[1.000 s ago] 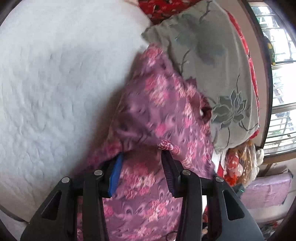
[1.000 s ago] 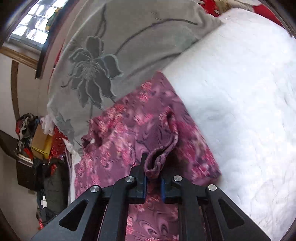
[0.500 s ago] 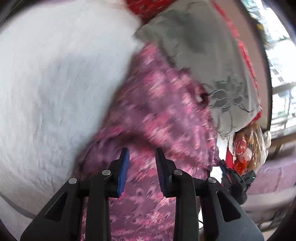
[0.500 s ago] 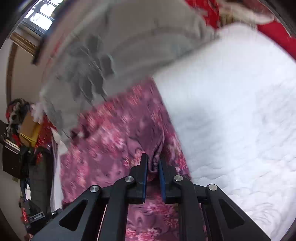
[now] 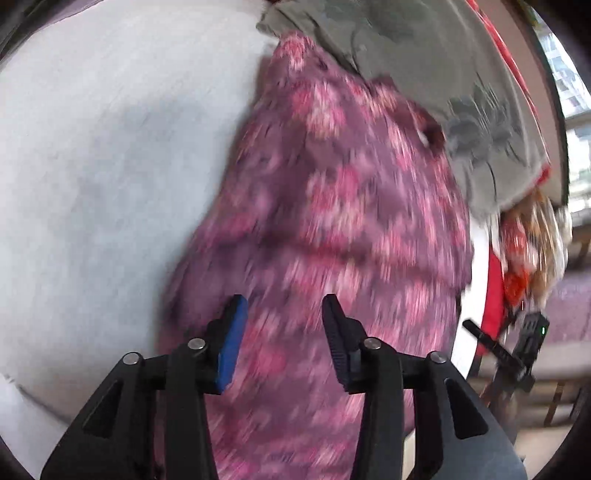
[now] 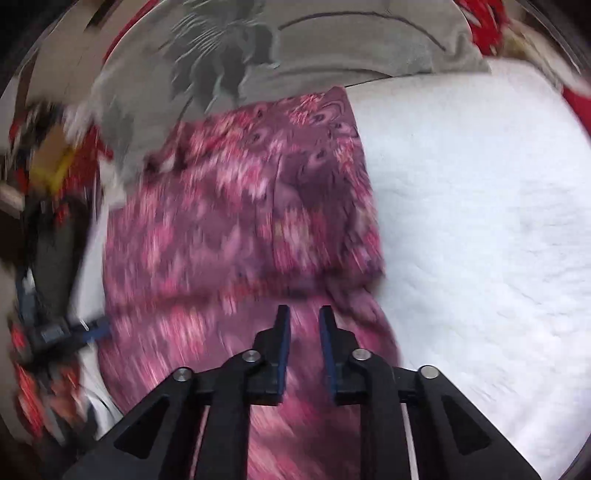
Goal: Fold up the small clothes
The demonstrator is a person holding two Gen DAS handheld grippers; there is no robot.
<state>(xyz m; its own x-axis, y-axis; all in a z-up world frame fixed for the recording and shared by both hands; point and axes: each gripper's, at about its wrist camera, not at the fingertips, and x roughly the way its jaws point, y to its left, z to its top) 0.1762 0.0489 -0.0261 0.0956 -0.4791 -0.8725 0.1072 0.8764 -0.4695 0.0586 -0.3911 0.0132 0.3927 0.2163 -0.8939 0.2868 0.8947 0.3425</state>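
Observation:
A purple garment with pink flowers (image 5: pixel 332 206) (image 6: pixel 236 229) lies folded on the white quilted bed (image 5: pixel 110 147) (image 6: pixel 480 221), its far end against a grey flowered pillow (image 5: pixel 443 74) (image 6: pixel 258 55). My left gripper (image 5: pixel 282 306) hovers over the garment's near part; its jaws are opening and nothing is between them. My right gripper (image 6: pixel 303 314) hangs just above the garment's near fold, its jaws opening with a narrow empty gap. Both views are blurred by motion.
Red patterned bedding (image 6: pixel 480 22) lies behind the pillow. Beyond the bed's edge are cluttered bags (image 5: pixel 532 236) and a window (image 5: pixel 569 81). The other gripper shows at the edge of each view (image 5: pixel 517 350) (image 6: pixel 55 332).
The right gripper has let go of the raised fold of cloth, which now lies flat. The left gripper has released the garment's edge and stands wider. Both have rolled and shifted slightly.

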